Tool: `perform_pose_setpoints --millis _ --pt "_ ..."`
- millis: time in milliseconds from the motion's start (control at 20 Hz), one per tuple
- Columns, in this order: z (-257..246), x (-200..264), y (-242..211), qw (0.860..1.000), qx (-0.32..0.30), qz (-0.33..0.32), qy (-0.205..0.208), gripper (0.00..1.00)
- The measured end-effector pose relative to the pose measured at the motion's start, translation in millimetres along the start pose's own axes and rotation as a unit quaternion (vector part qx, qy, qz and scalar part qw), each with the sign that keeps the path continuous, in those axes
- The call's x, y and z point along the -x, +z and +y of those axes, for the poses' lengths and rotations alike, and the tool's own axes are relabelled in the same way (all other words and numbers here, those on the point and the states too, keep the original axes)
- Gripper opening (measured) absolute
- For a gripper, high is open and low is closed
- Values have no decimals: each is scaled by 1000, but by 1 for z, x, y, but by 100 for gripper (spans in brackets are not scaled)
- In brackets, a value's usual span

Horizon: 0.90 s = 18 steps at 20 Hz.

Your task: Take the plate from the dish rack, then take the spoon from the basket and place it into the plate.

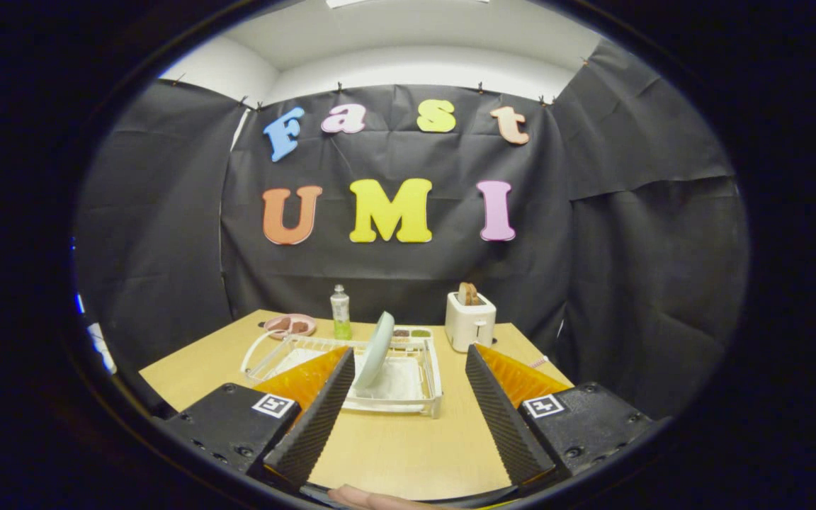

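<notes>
The tongs (pixel 404 397) are spread wide and hold nothing, hanging above the near part of the tabletop (pixel 408 453). The plate (pixel 377 348) stands on edge in the dish rack (pixel 418 386), a little left of centre in the frame, just beyond the fingertips and closer to the left finger (pixel 316 418) than to the right one. It leans slightly, its rim running near vertical and its face turned sideways, so I judge the tongs would have to go forward and a touch left to straddle that rim. I cannot make out the spoon; the basket may be the small container behind the rack, but it is too small to tell. Further back stand a bottle (pixel 340 312), a toaster (pixel 469 320) and a pink dish (pixel 290 325).
</notes>
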<state>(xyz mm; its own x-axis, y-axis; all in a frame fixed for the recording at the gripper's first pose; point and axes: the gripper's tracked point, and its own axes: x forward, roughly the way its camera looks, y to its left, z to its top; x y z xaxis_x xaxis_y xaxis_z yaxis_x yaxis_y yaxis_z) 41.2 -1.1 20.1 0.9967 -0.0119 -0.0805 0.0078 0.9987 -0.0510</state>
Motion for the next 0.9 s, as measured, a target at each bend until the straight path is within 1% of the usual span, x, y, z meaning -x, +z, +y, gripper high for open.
perform_pose_setpoints --millis 250,350,550,650,750,850,900 --pt "4 -47 37 999 3 45 -2 100" --pt "13 -71 50 997 10 70 1 100" --pt "30 -130 61 991 36 132 0 100" --pt "39 -163 56 985 54 166 -6 100" --pt "54 -196 38 975 57 217 2 100" --pt "62 -219 28 964 44 262 0 100" --pt "64 -232 27 961 34 276 -4 96"
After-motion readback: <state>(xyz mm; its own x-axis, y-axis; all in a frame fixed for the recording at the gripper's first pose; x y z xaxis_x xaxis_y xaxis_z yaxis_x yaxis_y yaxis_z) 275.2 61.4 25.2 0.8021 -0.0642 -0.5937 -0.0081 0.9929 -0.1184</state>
